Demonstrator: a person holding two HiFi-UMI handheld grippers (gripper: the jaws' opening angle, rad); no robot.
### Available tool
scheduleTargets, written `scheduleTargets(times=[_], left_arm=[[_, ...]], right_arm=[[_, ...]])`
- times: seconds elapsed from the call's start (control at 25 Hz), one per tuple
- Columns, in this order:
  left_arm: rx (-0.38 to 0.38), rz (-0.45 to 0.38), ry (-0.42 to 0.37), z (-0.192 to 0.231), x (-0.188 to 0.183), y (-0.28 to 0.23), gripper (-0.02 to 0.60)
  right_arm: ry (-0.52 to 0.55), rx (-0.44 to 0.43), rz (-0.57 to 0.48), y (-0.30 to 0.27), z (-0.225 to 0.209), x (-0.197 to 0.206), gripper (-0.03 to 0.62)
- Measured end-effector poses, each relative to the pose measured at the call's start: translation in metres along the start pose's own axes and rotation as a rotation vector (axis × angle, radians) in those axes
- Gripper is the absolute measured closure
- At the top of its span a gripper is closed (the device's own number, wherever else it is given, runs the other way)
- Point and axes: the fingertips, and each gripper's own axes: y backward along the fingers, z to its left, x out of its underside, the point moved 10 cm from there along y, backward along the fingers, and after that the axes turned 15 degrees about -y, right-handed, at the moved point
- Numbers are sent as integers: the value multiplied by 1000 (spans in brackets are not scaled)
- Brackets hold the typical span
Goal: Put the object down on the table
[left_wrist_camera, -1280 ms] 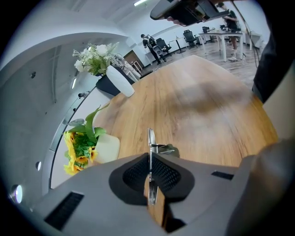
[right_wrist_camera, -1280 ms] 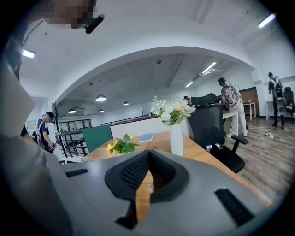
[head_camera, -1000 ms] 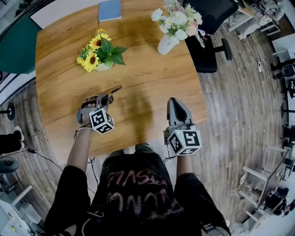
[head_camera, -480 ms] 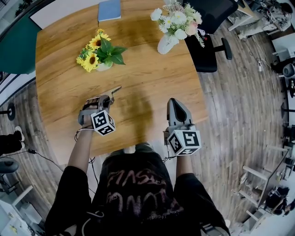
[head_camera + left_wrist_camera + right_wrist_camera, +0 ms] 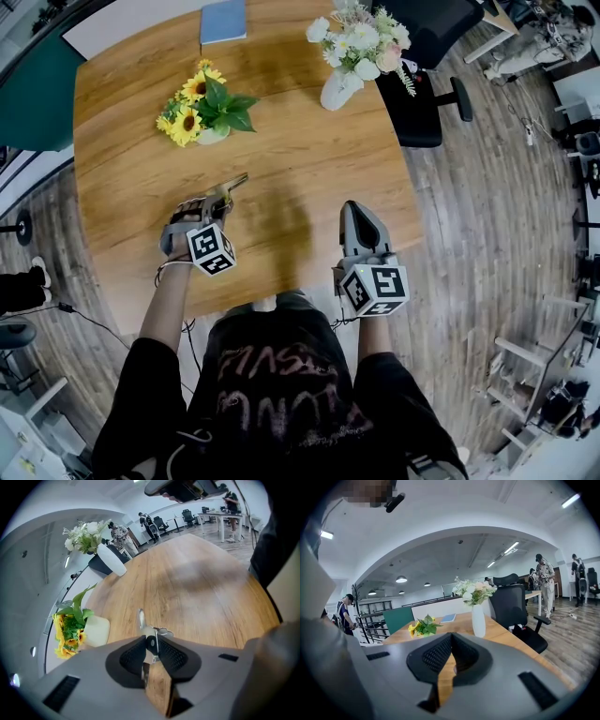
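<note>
A small metal tool (image 5: 234, 181) pokes out from the tip of my left gripper (image 5: 218, 195), low over the wooden table (image 5: 309, 141) near its front left. In the left gripper view the tool (image 5: 142, 619) sits between the pads of that gripper (image 5: 151, 644). The jaws are opening, and a thin gap shows beside the tool. My right gripper (image 5: 353, 208) hovers at the table's front right. Its jaws meet at the tip (image 5: 451, 637) with nothing between them.
A pot of sunflowers (image 5: 202, 108) stands behind the left gripper. A white vase of pale flowers (image 5: 342, 84) sits at the back right, and a blue book (image 5: 223, 19) lies at the far edge. A black office chair (image 5: 422, 56) stands off the right side.
The left gripper has shifted slightly forward and right with the tool; the tool's tip sits a little lower toward the table. The right gripper has not moved.
</note>
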Motion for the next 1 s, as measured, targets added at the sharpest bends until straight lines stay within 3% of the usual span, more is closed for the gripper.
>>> scheduleTargets(times=[0.48, 0.6, 0.8, 1.0], left_arm=[[124, -33, 52, -4, -2, -1, 354], [148, -59, 125, -3, 0, 1, 316], [115, -97, 209, 3, 0, 12, 314], [86, -154, 362, 9, 2, 29, 324]], right_arm=[[4, 4, -7, 3, 3, -2, 588], [3, 2, -14, 6, 5, -2, 588], [1, 1, -20, 9, 6, -3, 588], [1, -13, -28, 10, 11, -4, 588]])
